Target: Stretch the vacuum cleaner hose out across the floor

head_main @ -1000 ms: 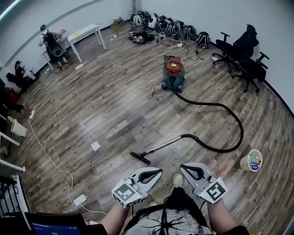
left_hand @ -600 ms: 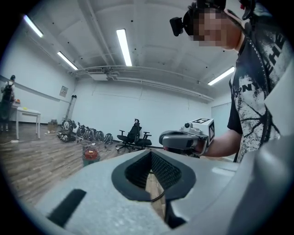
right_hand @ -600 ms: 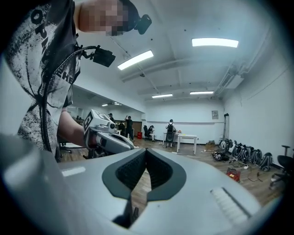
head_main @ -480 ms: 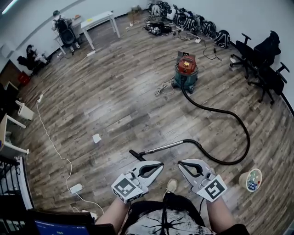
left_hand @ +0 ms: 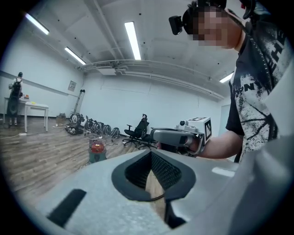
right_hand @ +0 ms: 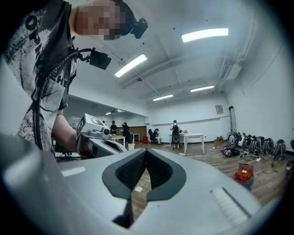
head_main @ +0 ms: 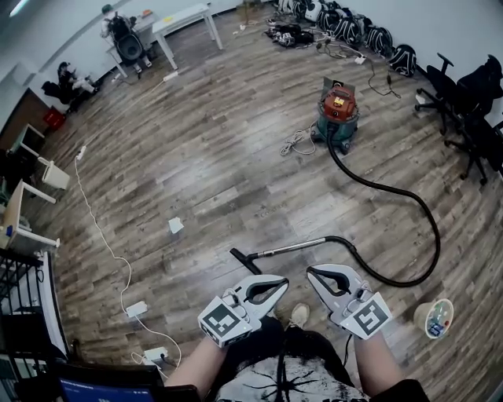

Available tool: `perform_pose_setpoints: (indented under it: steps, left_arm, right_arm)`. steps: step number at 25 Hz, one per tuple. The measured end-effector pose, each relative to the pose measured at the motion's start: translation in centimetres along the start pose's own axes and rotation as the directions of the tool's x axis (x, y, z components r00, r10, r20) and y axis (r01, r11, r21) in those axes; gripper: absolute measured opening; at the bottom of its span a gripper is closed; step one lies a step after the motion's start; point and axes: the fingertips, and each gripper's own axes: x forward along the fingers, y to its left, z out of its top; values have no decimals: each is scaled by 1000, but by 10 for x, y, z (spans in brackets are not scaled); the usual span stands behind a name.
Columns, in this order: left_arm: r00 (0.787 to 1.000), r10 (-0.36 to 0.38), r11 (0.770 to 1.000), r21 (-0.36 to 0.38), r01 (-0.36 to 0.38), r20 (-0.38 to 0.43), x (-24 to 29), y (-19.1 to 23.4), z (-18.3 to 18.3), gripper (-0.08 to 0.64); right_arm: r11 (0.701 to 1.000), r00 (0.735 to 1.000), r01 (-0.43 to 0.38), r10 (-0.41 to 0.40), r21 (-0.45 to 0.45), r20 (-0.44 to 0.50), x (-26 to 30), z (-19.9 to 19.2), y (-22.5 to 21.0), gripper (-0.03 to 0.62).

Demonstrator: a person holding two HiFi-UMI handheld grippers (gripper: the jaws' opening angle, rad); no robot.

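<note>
A red and teal vacuum cleaner point(head_main: 339, 114) stands on the wood floor at the upper right. Its black hose point(head_main: 409, 196) loops right and curls back to a metal wand point(head_main: 292, 249) ending in a black floor nozzle point(head_main: 244, 261). My left gripper point(head_main: 279, 281) and right gripper point(head_main: 313, 273) are both shut and empty, held close in front of me just short of the wand. The vacuum point(left_hand: 97, 152) is seen small in the left gripper view and also shows as a red vacuum point(right_hand: 243, 175) in the right gripper view.
A white cable point(head_main: 110, 251) with a power strip point(head_main: 137, 308) runs along the left. A scrap of paper point(head_main: 176, 225) lies mid-floor. A round tub point(head_main: 435, 318) sits at the right. Office chairs point(head_main: 471, 102), backpacks point(head_main: 346, 31), a white table point(head_main: 185, 23) and people stand far off.
The whole view has shifted as I stepped forward: the vacuum, hose and wand lie closer to my grippers. Both grippers stay shut and side by side.
</note>
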Motion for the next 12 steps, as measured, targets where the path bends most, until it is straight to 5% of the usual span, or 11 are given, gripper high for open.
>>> perform_pose_setpoints:
  steps: [12]
  left_arm:
    - [998, -5, 1000, -12, 6, 55, -29, 86, 23, -3]
  right_arm:
    - [998, 998, -22, 20, -51, -51, 94, 12, -15, 5]
